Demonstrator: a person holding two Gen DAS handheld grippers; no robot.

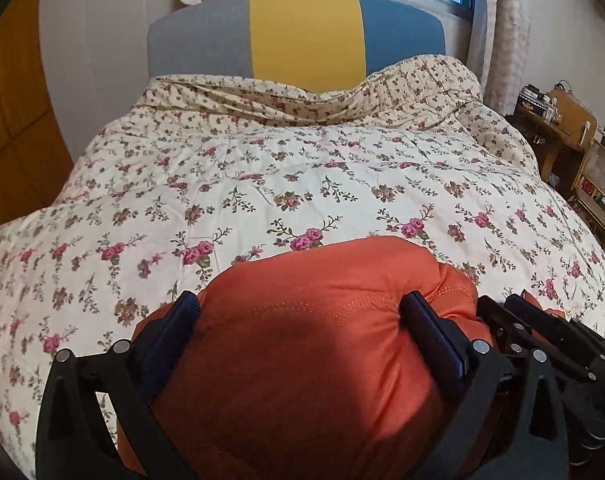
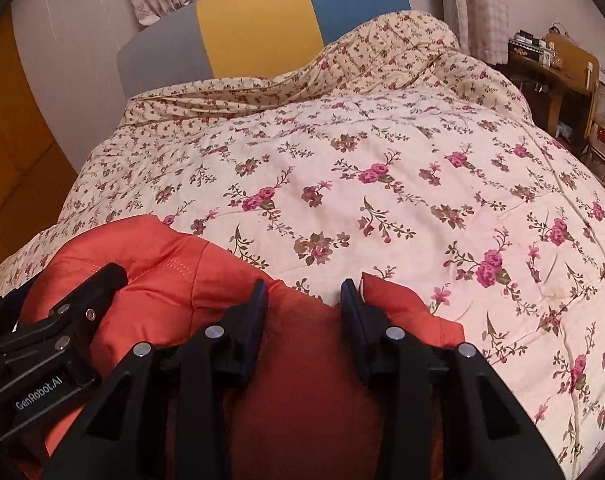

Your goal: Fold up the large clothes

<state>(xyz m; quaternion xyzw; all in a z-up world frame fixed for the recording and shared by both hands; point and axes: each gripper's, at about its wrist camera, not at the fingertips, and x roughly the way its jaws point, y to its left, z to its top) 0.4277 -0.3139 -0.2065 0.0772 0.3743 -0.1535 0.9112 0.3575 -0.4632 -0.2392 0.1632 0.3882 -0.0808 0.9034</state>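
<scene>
**Two grippers pinch an orange padded garment over a floral bed**

The orange padded garment (image 1: 314,344) lies bunched at the near end of the floral quilt (image 1: 302,184), directly under and between both tools. Its shape is too gathered to name a collar or hem. What shows is a puffy fold whose long side runs across from one gripper to the other, with a stitched seam curving along the top of the bulge. The far edge of the fold faces the bed's headboard (image 1: 298,36), which is grey, yellow and blue.

The left gripper (image 1: 302,312) has its jaws spread wide, and a thick roll of the orange cloth fills the whole gap. Both blue pads press into the sides of the bulge, so it is clamped on the garment. Just beyond its right-hand finger, the black body of the other tool shows, close beside it.

The right gripper (image 2: 304,296) has its jaws narrower, roughly a third apart, with orange cloth (image 2: 294,360) between them. The cloth rises up between the fingers and a small corner of it pokes out just past the right-hand fingertip. The pads sit against the fabric on either side, gripping it. To this gripper's left, the puffier part of the garment swells up beside the other tool. Ahead of both fingertips lies bare quilt.
</scene>
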